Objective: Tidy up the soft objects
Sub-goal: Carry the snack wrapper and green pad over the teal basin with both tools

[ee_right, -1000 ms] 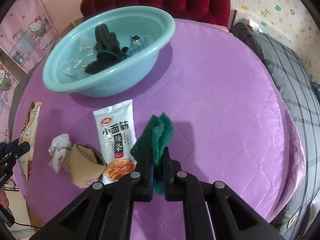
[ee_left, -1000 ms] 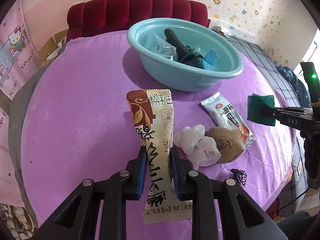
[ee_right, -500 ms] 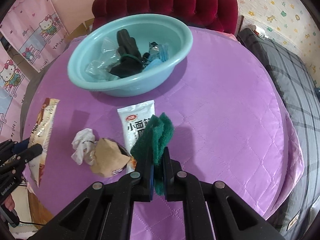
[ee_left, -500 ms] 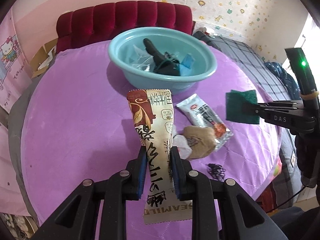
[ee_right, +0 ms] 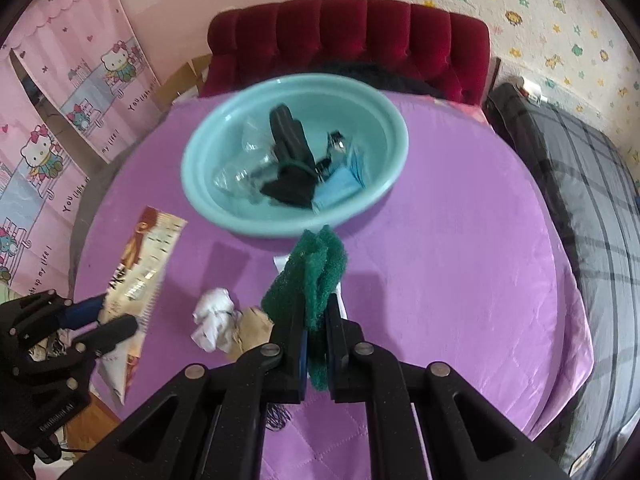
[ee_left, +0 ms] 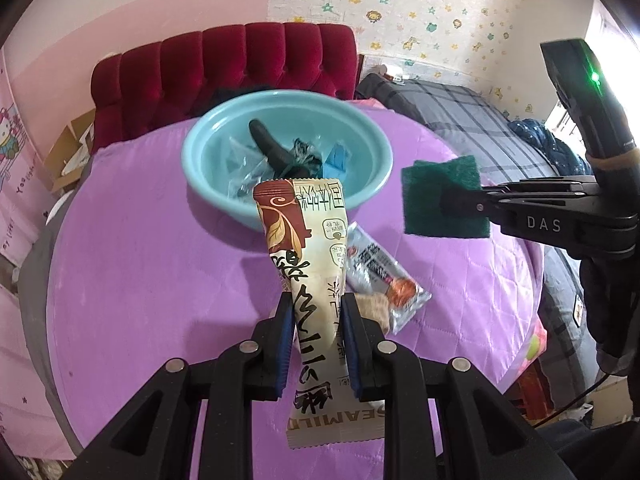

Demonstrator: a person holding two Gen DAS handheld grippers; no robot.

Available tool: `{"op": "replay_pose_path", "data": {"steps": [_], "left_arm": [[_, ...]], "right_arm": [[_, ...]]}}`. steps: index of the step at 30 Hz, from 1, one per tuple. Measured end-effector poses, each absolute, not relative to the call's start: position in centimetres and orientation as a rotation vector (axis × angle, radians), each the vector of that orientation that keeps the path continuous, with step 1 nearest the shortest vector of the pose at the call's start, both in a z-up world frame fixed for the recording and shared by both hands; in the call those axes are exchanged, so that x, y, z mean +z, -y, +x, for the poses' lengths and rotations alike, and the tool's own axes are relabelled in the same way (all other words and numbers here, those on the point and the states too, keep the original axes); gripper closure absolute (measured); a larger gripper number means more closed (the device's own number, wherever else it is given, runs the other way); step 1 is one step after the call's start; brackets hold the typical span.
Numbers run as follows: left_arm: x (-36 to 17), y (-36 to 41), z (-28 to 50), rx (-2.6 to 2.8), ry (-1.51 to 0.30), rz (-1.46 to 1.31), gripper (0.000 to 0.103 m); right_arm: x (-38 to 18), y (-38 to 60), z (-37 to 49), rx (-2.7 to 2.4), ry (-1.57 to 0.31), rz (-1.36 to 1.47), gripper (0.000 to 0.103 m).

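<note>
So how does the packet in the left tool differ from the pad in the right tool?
The long snack packet is printed cream and brown; the green scouring pad is plain dark green. The snack packet is narrow and glossy; the scouring pad is square and fuzzy. Both are clamped above the purple table, near the blue basin.

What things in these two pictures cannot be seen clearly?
- Brown pouch, left wrist view: mostly hidden behind the left claw and its snack packet.
- Noodle packet, right wrist view: covered by the green sponge.
- Basin contents, right wrist view: motion-blurred.
</note>
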State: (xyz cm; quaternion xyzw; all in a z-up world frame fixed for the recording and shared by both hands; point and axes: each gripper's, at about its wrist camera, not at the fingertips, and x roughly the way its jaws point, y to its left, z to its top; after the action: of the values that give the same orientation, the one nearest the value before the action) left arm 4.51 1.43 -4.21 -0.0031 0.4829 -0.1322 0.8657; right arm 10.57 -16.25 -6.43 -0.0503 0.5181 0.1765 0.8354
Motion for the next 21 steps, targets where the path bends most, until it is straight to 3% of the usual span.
{"op": "replay_pose_path", "data": {"steps": [21], "left_arm": [[-3.5,-1.1,13.2,-0.306,-0.994,0.009,0.078]], "right_arm": [[-3.9,13.8,17.6,0.408,-1.065,-0.111,0.096]]}}
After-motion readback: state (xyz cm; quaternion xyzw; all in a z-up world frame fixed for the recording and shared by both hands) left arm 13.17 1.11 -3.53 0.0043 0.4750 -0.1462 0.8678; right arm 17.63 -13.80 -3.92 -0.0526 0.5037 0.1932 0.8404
